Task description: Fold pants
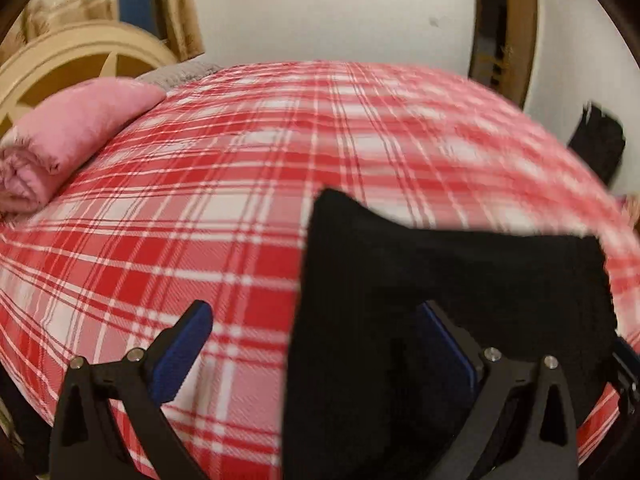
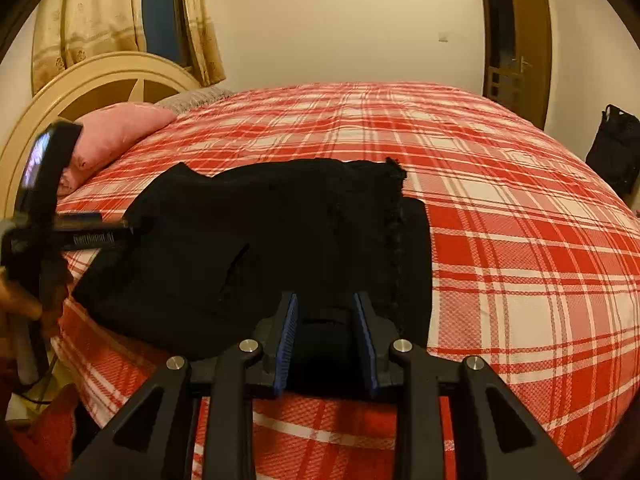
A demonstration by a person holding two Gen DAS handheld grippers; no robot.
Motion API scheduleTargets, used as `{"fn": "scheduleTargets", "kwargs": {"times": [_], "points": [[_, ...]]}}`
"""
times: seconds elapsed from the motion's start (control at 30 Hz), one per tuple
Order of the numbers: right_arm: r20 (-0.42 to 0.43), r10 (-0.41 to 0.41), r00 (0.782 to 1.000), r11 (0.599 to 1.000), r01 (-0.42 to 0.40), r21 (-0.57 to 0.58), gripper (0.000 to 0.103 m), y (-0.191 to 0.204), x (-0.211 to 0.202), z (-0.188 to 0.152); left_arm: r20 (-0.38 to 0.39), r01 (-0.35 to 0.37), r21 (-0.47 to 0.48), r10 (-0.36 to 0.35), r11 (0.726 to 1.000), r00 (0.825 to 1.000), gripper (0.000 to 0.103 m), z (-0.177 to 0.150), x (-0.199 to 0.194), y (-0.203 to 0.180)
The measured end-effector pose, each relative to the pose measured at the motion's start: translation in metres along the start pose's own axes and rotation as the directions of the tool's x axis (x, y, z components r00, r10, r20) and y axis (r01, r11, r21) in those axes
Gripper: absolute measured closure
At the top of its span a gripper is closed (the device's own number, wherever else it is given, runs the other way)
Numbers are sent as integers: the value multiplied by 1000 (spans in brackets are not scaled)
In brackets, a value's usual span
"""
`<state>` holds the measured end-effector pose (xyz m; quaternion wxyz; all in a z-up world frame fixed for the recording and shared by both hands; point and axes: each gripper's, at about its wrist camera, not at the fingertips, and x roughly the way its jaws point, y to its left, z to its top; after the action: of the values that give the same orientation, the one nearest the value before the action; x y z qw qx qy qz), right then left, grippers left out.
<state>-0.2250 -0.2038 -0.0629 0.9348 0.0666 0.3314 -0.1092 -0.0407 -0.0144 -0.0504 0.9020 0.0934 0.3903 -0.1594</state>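
The black pants (image 2: 256, 248) lay folded into a rough, creased block on the plaid bed (image 2: 520, 240), near its front edge. The right claw (image 2: 326, 340) stood partly open astride the near hem, pads not pressing. The left claw (image 1: 320, 344) gaped wide, cloth draped over one finger.

A bed (image 2: 500, 208) in red plaid, cream arched headboard (image 2: 100, 76), pink pillow (image 2: 116, 128); curtained window (image 2: 160, 12), brown door (image 2: 528, 40), plain cream walls (image 2: 340, 20).
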Motion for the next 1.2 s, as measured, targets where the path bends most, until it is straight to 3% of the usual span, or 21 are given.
{"fn": "scheduleTargets", "kwargs": {"times": [0.1,0.4,0.57,0.77,1.0,1.2], "points": [[9,-10,1000,1000,9,10,73,1,3,-3,-49,-24,43,26,999,998,0,-10,16,-11],[1,-67,998,998,67,-6,72,8,1,0,-15,-34,12,34,999,999,0,-19,13,-12],[16,-78,997,997,78,18,71,10,-22,1,-24,-32,22,33,999,999,0,-25,6,-14],[71,-65,995,990,55,130,49,-7,-43,7,-40,-23,49,25,999,999,0,-27,-5,-16],[56,-56,997,976,43,215,47,-24,-40,5,-30,-7,65,9,998,1000,0,-24,-14,-18],[24,-106,994,961,96,261,47,-43,-36,0,-61,3,76,2,997,998,0,-26,-5,-19]]}}
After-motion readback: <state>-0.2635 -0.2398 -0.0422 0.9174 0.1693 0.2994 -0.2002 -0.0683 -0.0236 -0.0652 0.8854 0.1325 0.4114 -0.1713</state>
